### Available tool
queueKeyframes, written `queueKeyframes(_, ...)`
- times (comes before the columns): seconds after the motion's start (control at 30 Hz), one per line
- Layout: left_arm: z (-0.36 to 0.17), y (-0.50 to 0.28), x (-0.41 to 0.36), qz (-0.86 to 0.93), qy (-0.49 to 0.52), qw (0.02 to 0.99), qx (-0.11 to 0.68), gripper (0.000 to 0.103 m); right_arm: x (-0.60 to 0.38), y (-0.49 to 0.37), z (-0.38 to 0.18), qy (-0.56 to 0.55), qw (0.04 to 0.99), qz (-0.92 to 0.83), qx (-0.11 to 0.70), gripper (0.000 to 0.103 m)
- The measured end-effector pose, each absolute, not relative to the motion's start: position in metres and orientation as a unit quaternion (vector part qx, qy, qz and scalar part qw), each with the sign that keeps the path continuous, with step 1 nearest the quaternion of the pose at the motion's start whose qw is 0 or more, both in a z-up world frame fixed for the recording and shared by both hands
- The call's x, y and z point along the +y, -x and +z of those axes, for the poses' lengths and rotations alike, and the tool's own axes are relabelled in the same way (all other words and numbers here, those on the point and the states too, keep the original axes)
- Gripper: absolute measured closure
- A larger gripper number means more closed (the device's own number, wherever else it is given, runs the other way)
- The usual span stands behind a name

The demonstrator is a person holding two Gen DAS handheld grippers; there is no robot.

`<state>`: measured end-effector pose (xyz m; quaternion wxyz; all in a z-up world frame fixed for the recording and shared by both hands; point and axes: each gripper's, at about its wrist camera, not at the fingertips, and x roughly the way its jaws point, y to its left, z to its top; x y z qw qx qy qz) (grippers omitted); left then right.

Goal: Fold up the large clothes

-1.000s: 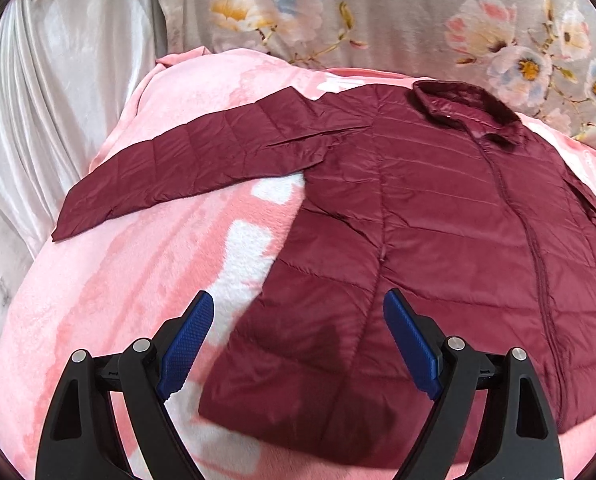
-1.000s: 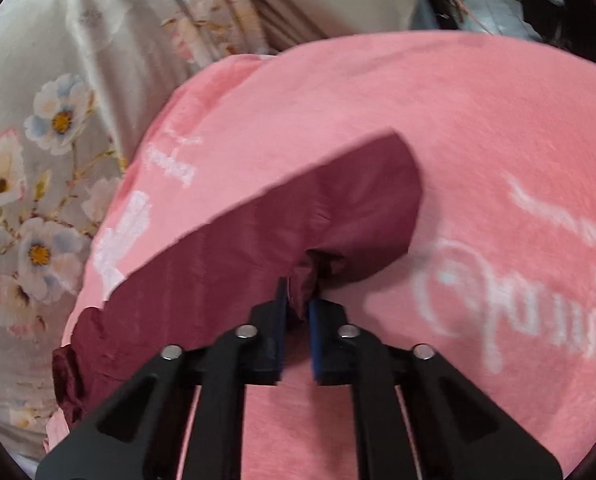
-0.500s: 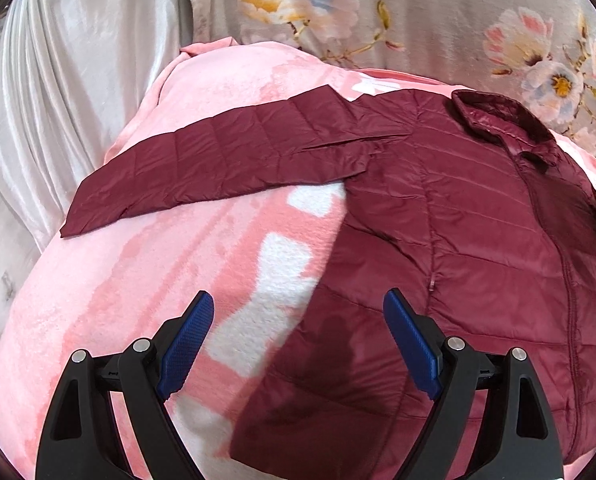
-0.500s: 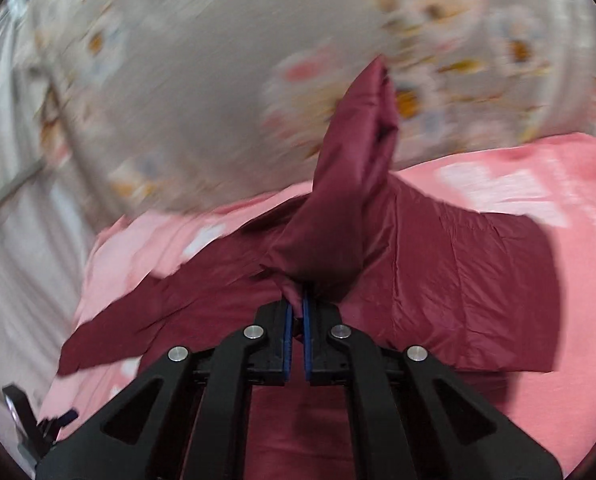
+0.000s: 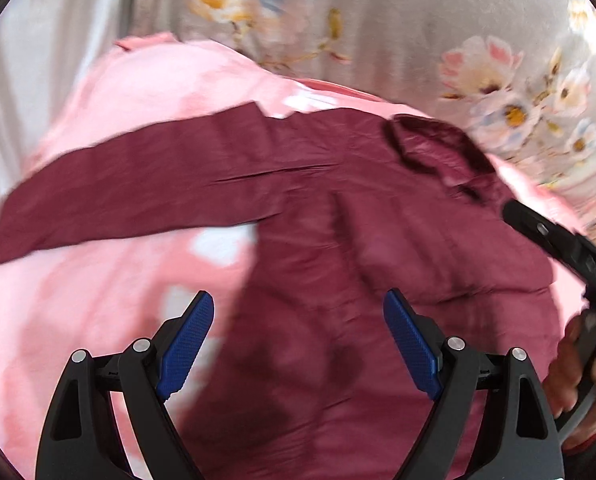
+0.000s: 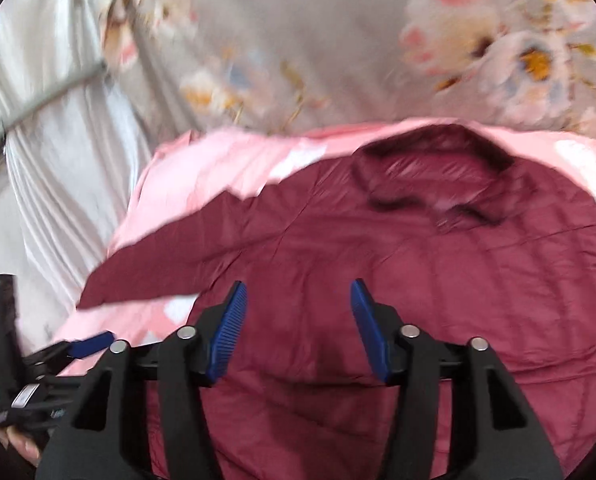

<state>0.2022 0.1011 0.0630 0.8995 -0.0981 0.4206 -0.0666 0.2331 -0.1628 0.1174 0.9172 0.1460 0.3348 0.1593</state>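
While my right gripper (image 6: 298, 320) is opening with nothing between its fingers, my left gripper (image 5: 298, 340) hangs released and empty over the maroon jacket (image 5: 337, 248), which lies flat on the pink blanket (image 5: 78, 300), one sleeve (image 5: 130, 196) outstretched.

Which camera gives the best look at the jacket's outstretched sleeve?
The left wrist view: the sleeve lies fully in frame, cuff to shoulder, across the pink blanket. The right wrist view shows it foreshortened at the left.
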Motion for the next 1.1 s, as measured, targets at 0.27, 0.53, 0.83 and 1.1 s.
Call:
queueKeyframes(0.27,0.026,-0.266,0.06,-0.127,0.194,0.829,0.509,0.019,-0.297,-0.202,0.076,-0.29,0.89,0.041,0.349,0.049)
queueKeyframes(0.53,0.018,-0.284,0.029,-0.124,0.171,0.827,0.521,0.075,-0.398,-0.199,0.013,-0.42,0.832,-0.039,0.36,0.047)
queueKeyframes(0.83,0.047,-0.301,0.031,-0.09,0.111,0.871,0.471,0.103,-0.427,-0.243,-0.011,-0.466,0.808,-0.064,0.354,0.083)
queueKeyframes(1.1,0.001,-0.307,0.029,-0.063,0.055,0.864,0.497,0.101,-0.415,-0.235,-0.009,-0.333,0.849,-0.122,0.392,0.103)
